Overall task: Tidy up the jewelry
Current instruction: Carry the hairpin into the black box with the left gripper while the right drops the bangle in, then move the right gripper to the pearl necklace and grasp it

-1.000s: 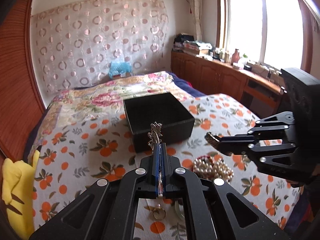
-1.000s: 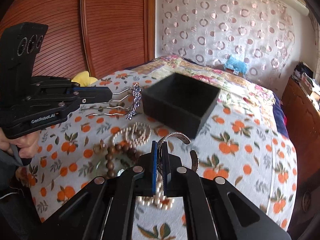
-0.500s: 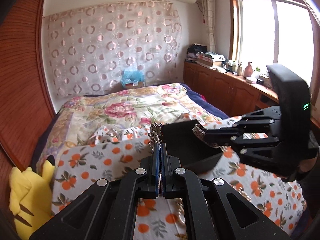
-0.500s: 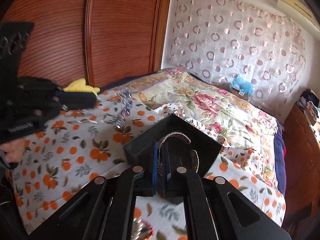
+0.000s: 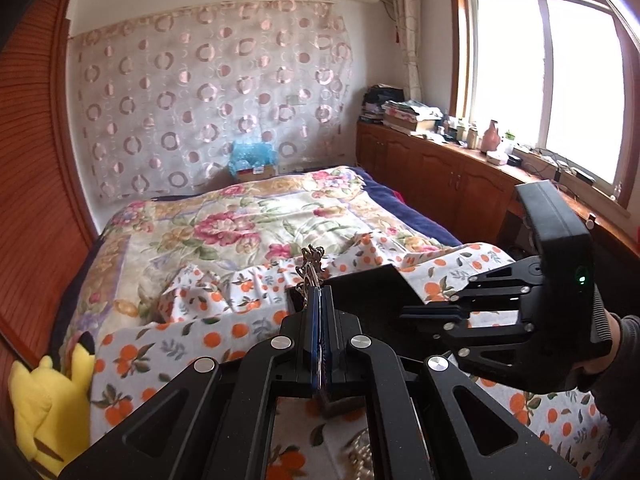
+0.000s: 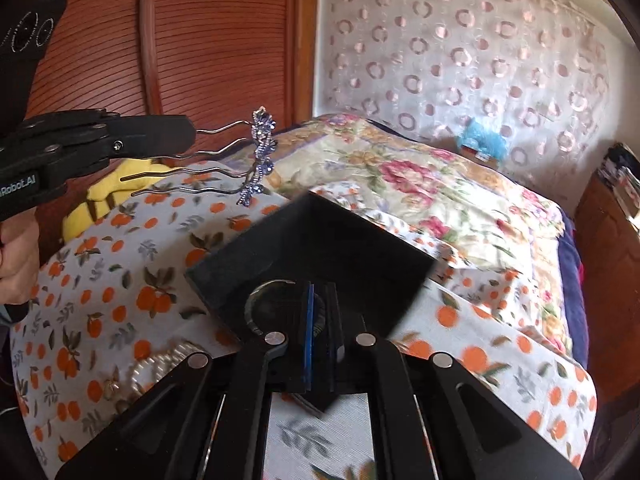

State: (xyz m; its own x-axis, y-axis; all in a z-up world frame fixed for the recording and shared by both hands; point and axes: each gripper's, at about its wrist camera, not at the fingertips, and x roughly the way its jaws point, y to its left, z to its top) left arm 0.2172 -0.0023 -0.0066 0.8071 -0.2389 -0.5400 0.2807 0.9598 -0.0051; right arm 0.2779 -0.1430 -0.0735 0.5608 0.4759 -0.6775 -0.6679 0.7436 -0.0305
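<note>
A black open box [image 6: 320,248] sits on the orange-print cloth [image 6: 120,280]; in the left wrist view the box [image 5: 360,292] lies just past my fingers. My left gripper [image 5: 318,296] is shut on a silver hair comb [image 5: 312,264] with blue stones. From the right wrist view, the left gripper [image 6: 188,132] holds that comb [image 6: 256,152] in the air, left of the box. My right gripper [image 6: 320,320] hangs over the box's near corner, shut on a silver bangle [image 6: 256,304] whose arc hangs to the left. The right gripper [image 5: 404,314] reaches over the box from the right.
Pearl strands [image 6: 160,364] lie on the cloth near me, left of the box. A yellow plush toy [image 5: 44,408] sits at the bed's left edge by the wooden panel. A floral quilt [image 5: 240,220] covers the far bed. Wooden cabinets [image 5: 440,184] run along the right under the window.
Both grippers have moved forward from the jewelry pile to the box. The right gripper now stands over the box, and the bangle's arc has swung from right to left.
</note>
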